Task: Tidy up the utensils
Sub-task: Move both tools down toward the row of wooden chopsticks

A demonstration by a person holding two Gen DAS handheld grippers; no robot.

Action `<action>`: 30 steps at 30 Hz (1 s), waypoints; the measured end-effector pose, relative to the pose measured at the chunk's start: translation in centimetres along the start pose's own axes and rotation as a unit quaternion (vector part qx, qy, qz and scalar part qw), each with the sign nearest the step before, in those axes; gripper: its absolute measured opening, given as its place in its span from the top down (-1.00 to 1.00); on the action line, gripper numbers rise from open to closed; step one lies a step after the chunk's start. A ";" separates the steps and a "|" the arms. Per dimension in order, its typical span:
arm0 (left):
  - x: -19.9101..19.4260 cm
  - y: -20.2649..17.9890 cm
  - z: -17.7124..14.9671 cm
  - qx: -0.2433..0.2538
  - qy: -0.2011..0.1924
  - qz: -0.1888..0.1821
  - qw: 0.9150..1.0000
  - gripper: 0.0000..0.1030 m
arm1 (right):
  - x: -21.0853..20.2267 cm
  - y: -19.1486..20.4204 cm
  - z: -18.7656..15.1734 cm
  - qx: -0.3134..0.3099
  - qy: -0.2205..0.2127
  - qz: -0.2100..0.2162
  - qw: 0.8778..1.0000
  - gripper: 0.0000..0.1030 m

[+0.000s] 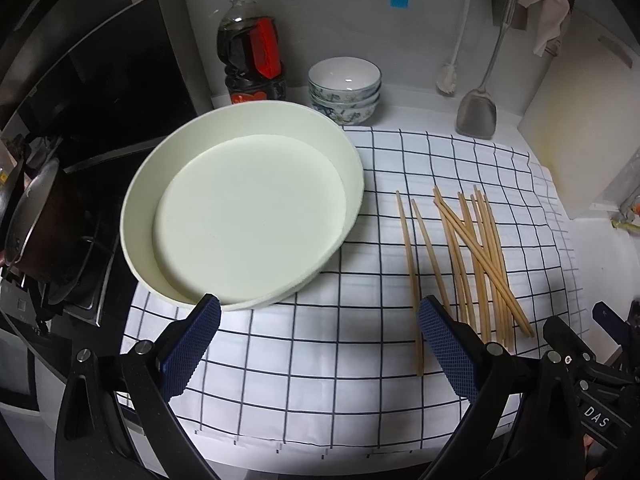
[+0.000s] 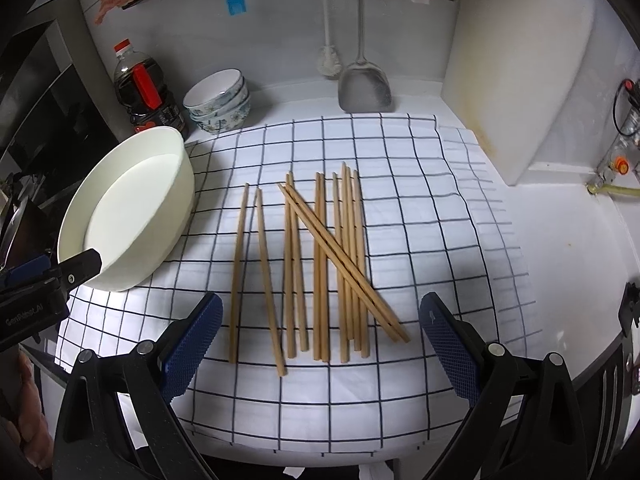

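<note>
Left to right: stove with a dark pot [image 1: 30, 216] at the far left, then a soy sauce bottle [image 1: 252, 52] and stacked bowls [image 1: 345, 90] at the back wall. White round tray [image 1: 240, 208] sits on the left edge of the checked cloth [image 1: 320, 360], nothing in it.

Left gripper [image 1: 319, 320] hovers low over the cloth, level, pointing at the back wall, jaws wide apart and holding nothing. Its left finger overlaps the tray's near rim in view; contact unclear.

Chopsticks [image 2: 320, 264] lie loose on the cloth right of the tray: two apart on the left, the rest bunched, one pair crossing diagonally.

Right gripper [image 2: 320, 320] hovers over the chopsticks' near ends, also spread wide, nothing held.

Spatula [image 2: 364, 84] and brush [image 2: 330, 60] hang on the wall, cutting board [image 2: 516, 72] leaning at right.
</note>
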State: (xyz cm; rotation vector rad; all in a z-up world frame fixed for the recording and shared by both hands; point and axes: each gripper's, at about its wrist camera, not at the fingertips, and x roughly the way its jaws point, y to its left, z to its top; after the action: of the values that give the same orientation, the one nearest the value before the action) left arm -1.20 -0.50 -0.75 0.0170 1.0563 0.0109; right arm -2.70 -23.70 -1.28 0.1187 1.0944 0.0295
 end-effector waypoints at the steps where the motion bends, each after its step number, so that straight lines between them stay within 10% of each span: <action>1: 0.2 -0.3 -0.2 0.003 0.001 0.000 1.000 -0.88 | 0.0 -0.4 -0.1 0.002 0.000 0.000 1.000 -0.84; 30: 9.1 -6.5 -2.4 0.012 -0.033 -0.005 0.999 -0.88 | 10.2 -8.9 0.8 -0.009 -0.005 0.021 1.000 -0.83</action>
State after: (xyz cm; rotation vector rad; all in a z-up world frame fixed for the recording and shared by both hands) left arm 1.22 -6.81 -9.92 0.0331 0.9906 -0.0115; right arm 2.36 -31.73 -10.93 0.1265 1.0824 0.0762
